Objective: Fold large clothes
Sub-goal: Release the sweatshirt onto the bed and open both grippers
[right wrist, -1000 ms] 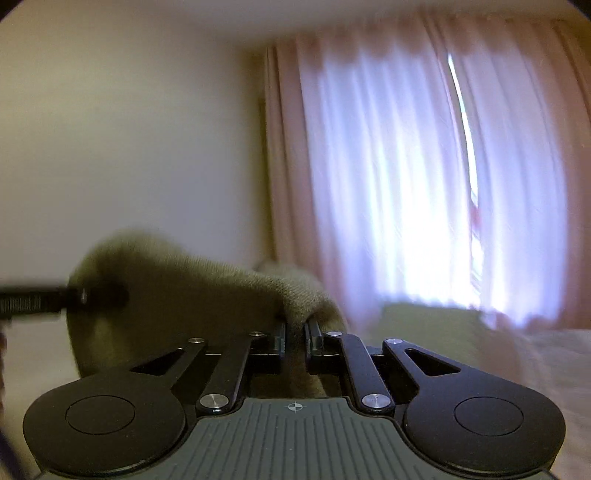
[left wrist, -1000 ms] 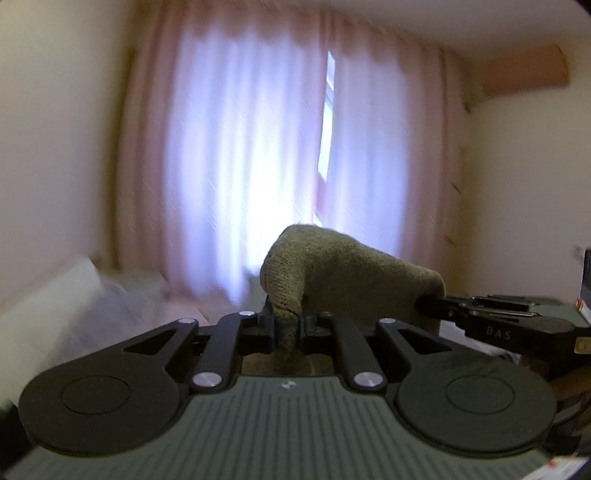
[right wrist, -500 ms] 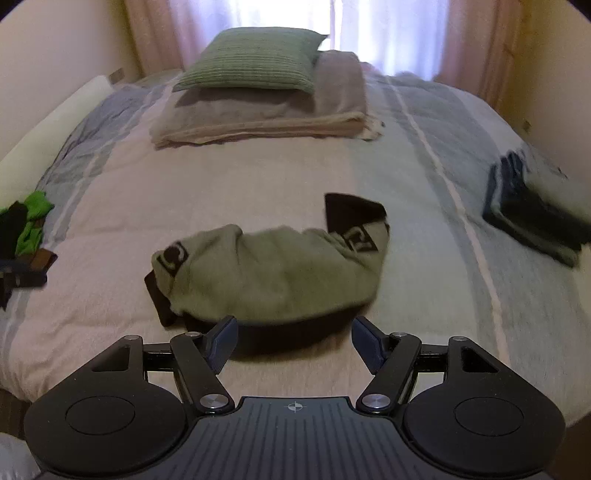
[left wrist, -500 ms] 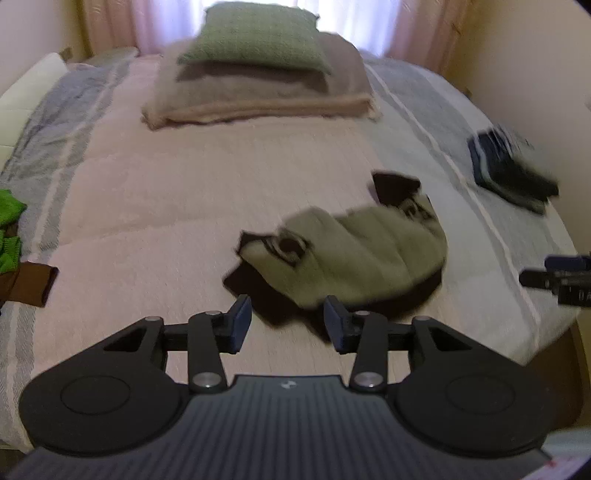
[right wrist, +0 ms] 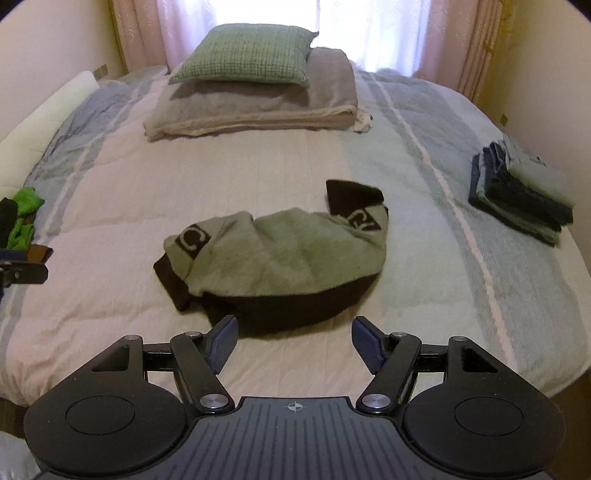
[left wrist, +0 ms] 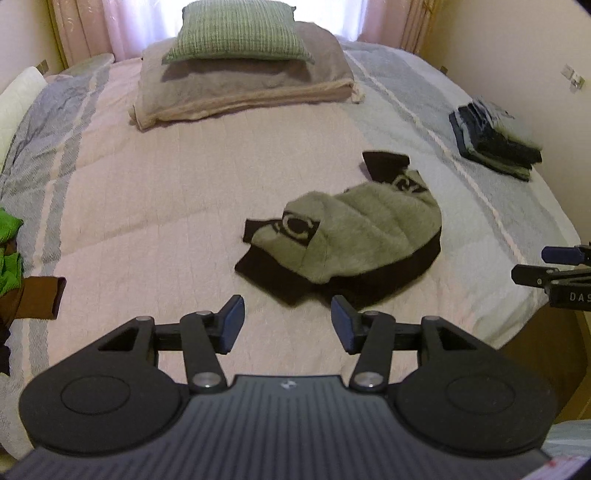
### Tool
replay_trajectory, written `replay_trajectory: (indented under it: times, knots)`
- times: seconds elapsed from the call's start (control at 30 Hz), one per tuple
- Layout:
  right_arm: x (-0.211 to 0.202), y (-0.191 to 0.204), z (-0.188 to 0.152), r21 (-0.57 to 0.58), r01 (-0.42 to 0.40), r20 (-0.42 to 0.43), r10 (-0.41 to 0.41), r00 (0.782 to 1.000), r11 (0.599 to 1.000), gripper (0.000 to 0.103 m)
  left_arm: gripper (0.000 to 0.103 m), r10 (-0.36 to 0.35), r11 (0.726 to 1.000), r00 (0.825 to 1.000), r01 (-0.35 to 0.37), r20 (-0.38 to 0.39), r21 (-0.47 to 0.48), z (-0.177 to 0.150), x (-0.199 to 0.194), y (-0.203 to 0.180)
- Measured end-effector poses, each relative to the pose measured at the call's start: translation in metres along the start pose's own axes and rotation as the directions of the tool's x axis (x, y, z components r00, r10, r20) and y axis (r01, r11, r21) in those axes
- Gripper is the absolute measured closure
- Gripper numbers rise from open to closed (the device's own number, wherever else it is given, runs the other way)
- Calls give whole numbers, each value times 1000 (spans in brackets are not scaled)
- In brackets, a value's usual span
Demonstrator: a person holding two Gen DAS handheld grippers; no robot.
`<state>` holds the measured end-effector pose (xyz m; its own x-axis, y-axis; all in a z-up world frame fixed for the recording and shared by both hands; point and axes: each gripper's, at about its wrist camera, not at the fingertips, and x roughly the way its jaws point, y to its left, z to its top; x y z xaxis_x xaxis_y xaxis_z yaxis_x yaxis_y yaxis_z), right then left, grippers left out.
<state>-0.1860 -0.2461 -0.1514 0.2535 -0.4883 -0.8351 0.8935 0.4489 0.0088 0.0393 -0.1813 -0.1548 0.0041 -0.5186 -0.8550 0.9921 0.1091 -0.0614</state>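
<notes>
Looking down along the left tool [left wrist: 287, 324] at the bed [left wrist: 147, 206]: jaws parted and opening wider right now, nothing sitting between the pads, just bare bedspread under the gap. Lying crumpled just ahead of it and a touch to the right, the sweater [left wrist: 365, 232], grey-green knit with a black hem and black patches carrying a curly letter. Not touching the fingers [left wrist: 232, 323] at all, though the black hem is ending close in front of the right-hand pad. Poking in from the far right edge, the other tool's tips.

Same deal from the right tool [right wrist: 293, 341]: spread wide, holding nothing, hovering over the near edge of the bed [right wrist: 110, 295]. Sitting straight ahead, the sweater [right wrist: 291, 254], bunched into a rounded heap, one black cuff flipped up at the far right end and another lettered patch at the left end. Black hem reaching almost up to the left finger [right wrist: 221, 341], still apart from it as far as can be told.

Further ahead of both tools, a green pillow [right wrist: 247, 55] resting on a folded beige blanket [right wrist: 258, 107] near the curtains [right wrist: 443, 33]. Off to the right and ahead, a stack of folded dark clothes [right wrist: 524, 192] lying close to the wall-side edge. Way over to the left, a pile of bright green and brown clothes [left wrist: 11, 254] sitting at the bed's edge, partly cut off by the frame. Slightly blurry all round.
</notes>
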Motion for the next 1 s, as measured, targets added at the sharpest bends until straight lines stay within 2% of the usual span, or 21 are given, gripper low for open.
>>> replay_trajectory:
  times: [0.2,0.5,0.83,1.0]
  knots:
    - [-6,16,-23,-1,9,-34,-9,999,1000,37,56,-26,1000,999,26,-27,15,-11,4,4]
    - [-12,8,-32,-9,9,-34,-9,999,1000,37,56,-24,1000,999,24,-32,15,-19,2,-5]
    - [-2,-26,-21,-63,-55,-20,54,998,997,37,53,21,1000,1000,-21,-18,-21,-5,13,-38]
    - [20,-39,-20,-92,-76,-44,73,996,993,37,52,58,993,998,-61,-29,-96,-10,29,-34]
